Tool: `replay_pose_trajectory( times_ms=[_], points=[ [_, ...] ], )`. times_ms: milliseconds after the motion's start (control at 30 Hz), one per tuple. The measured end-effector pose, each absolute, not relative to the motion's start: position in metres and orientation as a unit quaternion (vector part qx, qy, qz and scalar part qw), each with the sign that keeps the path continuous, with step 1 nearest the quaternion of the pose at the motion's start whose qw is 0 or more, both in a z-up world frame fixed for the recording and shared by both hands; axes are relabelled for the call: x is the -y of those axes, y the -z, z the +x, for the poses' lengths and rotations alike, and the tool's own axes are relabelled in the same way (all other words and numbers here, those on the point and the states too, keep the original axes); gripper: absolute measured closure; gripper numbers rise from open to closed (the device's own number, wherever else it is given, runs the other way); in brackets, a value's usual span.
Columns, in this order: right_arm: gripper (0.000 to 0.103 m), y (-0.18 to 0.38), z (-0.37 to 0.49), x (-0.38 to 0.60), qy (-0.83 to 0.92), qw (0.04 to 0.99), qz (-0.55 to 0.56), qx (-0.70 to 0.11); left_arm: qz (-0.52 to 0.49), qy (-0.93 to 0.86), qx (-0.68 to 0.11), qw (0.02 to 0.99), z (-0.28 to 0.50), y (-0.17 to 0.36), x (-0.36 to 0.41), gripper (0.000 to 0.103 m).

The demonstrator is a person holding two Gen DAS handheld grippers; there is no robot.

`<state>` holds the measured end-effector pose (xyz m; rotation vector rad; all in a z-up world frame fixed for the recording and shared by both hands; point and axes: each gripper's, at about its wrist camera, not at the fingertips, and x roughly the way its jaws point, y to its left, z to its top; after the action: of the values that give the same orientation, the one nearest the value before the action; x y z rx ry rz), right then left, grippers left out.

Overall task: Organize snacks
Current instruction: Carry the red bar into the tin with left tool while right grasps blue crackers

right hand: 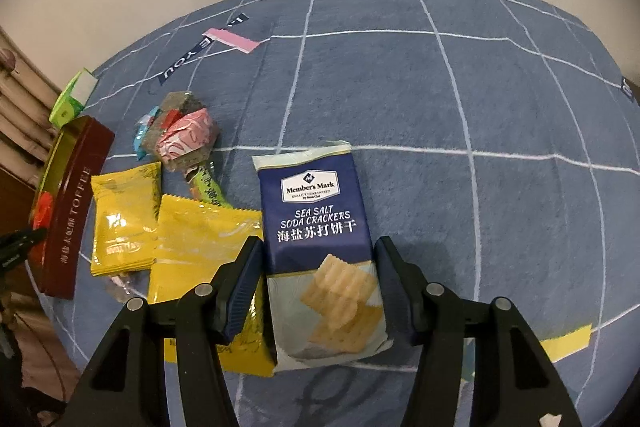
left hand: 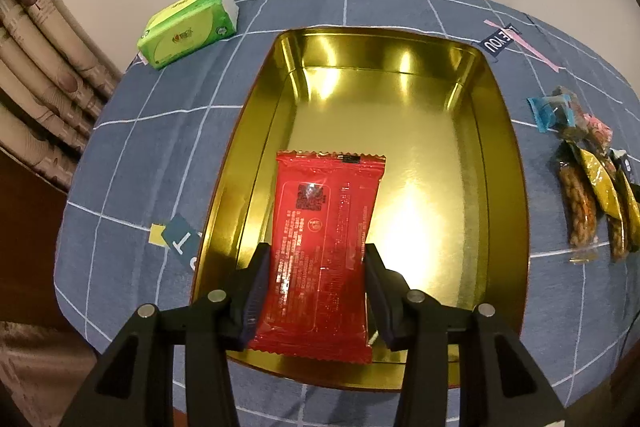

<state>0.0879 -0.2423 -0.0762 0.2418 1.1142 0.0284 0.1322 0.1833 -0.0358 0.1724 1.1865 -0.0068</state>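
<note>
While your left gripper point(left hand: 318, 259) pinches the red snack packet point(left hand: 324, 251) by its two long edges over the open gold tin point(left hand: 500, 155), keep the packet low and flat before you let go, so it lands along the tin's near-left side and leaves the bare floor beyond for more. The jaws are narrowed onto the wrapper, bowing it slightly, so ease off gently or it may spring. Your right gripper point(right hand: 318, 267) straddles the sea salt cracker pack point(right hand: 320, 251) lying on the blue checked cloth point(right hand: 440, 87); its jaws sit just outside the pack's edges, and you cannot tell for sure that both pads press yet. Square them on the sides before lifting. Watch the yellow packets point(right hand: 200, 247) just beside the left pad, one tucked under the cracker pack's edge; it could drag along. Farther off lie the wrapped sweets point(right hand: 180, 135) and the green tissue pack point(left hand: 188, 27), clear of your path.
</note>
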Motion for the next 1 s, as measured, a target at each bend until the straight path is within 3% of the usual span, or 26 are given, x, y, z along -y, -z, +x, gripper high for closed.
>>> replay_pose_trajectory(
  times_ms=[700, 1000],
  points=[
    [0.052, 0.081, 0.093, 0.220, 0.030, 0.838, 0.017, -0.545, 0.064, -0.016, -0.579, 0.812, 0.139, 0.051, -0.200, 0.057],
    [0.054, 0.083, 0.097, 0.222, 0.050, 0.829, 0.035, -0.556, 0.069, -0.021, -0.587, 0.807, 0.141, 0.057, -0.206, 0.057]
  ],
)
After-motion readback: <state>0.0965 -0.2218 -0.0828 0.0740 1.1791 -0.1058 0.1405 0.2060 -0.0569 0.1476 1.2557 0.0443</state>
